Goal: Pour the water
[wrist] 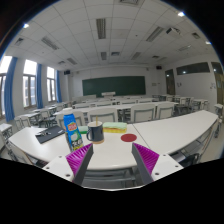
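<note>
The scene is a classroom with rows of white desks, and the gripper (pixel 113 158) hangs above the nearest worktop (pixel 160 135) with its two fingers apart and nothing between them; the magenta pads (pixel 81 160) face each other across an open gap. The task appears to be at its very start, in the approach stage, since no vessel is held. Just ahead of the fingers and a little to the left stands a blue carton (pixel 71 129), upright, and just beside it on the right a dark cup (pixel 96 131), also upright; the two stand close together but whether they touch cannot be told. Which of them holds the water is not visible, though the carton looks the likelier thing to pour from and the cup the likelier receiver. A flat red and yellow thing (pixel 118 127) lies on the worktop beyond the cup. The next move probably calls for the gripper to go forward and leftward, lower to the carton's height, bring the fingers round its narrow sides and close on it firmly without knocking the cup next to it. Counted: one carton, one cup, one flat coloured thing, two fingers.
</note>
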`<state>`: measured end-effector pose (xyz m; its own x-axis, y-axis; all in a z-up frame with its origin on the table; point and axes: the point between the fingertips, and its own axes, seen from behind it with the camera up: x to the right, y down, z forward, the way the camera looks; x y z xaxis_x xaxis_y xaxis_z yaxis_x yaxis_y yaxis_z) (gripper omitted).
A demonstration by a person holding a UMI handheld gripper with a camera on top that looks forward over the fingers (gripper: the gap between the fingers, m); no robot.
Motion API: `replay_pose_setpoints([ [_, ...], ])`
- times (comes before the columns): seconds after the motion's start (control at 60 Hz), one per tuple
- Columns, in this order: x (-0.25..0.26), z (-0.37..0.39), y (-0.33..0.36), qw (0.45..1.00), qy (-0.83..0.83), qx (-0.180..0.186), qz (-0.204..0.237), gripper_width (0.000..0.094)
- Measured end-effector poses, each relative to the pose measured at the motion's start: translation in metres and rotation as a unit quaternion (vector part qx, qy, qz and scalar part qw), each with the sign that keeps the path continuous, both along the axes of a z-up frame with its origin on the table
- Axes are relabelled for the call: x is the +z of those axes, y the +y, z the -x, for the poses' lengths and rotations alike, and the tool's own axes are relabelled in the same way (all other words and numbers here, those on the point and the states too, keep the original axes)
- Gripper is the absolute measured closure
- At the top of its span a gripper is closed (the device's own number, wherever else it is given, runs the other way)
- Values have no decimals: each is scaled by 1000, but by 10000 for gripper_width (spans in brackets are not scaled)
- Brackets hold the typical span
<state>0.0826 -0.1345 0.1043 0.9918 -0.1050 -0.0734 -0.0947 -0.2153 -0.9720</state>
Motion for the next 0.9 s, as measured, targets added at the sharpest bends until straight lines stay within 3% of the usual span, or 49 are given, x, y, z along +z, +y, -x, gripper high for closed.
replay_pose_setpoints([
  [0.2, 15, 2, 1, 1000, -20, 24, 5, 96],
  [0.567, 3, 109, 70, 994, -12, 110, 18, 101],
  [0.767, -14, 121, 112, 996, -26, 82, 18, 103],
  [0.9, -23, 138, 142, 996, -27, 83, 18, 104],
])
